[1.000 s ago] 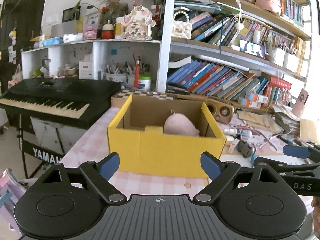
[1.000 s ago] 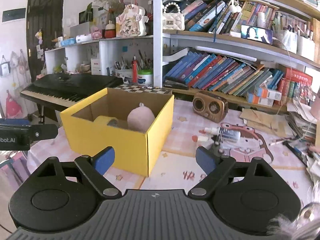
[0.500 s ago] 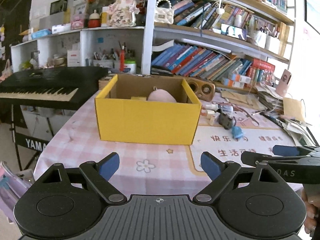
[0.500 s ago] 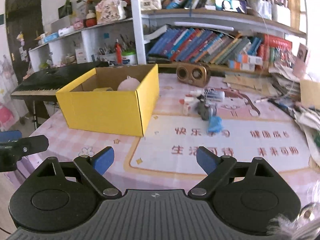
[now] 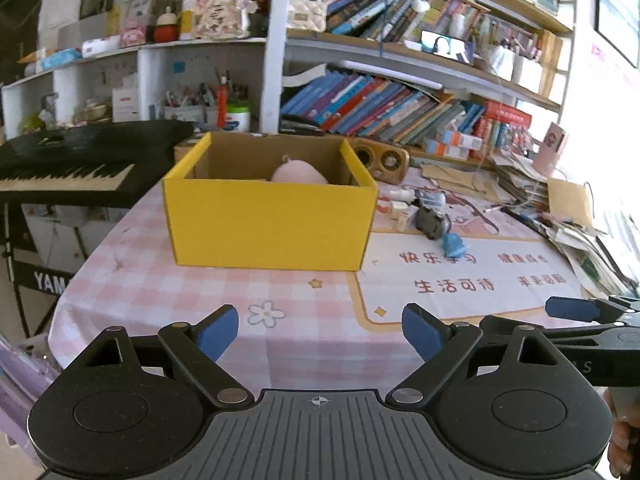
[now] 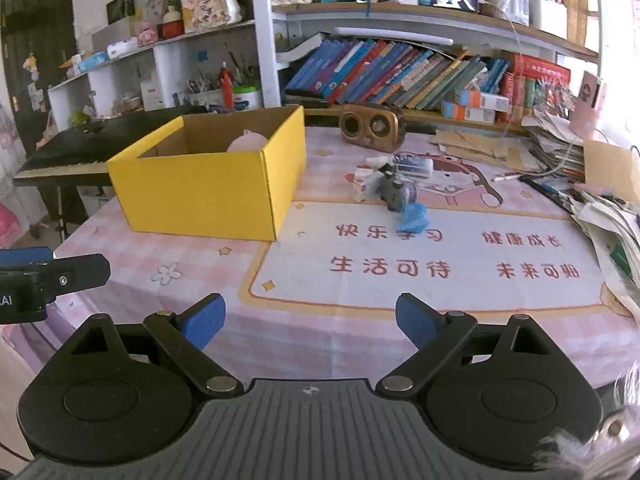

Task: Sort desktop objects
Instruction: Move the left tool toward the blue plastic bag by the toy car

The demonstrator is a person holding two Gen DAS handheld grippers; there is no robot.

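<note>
Right of the yellow box, on the pink-checked table, lies the unsorted cluster: one small white carton, one grey toy-like piece, one crumpled blue scrap, and one clear flat packet just behind them. Count uncertain; the items overlap.

In the box: one pink rounded thing, looks soft.

Handling, judged: all light. Carton stiff, take across its flat sides. Grey piece irregular, pinch at its middle. Blue scrap limp, will crush; pinch the bulk. Packet likely slippery, low on the cloth.

Left gripper: jaws wide apart, nothing between. Right gripper: jaws just been widening, nothing between. Both are near the front edge, well apart from the box and cluster.
</note>
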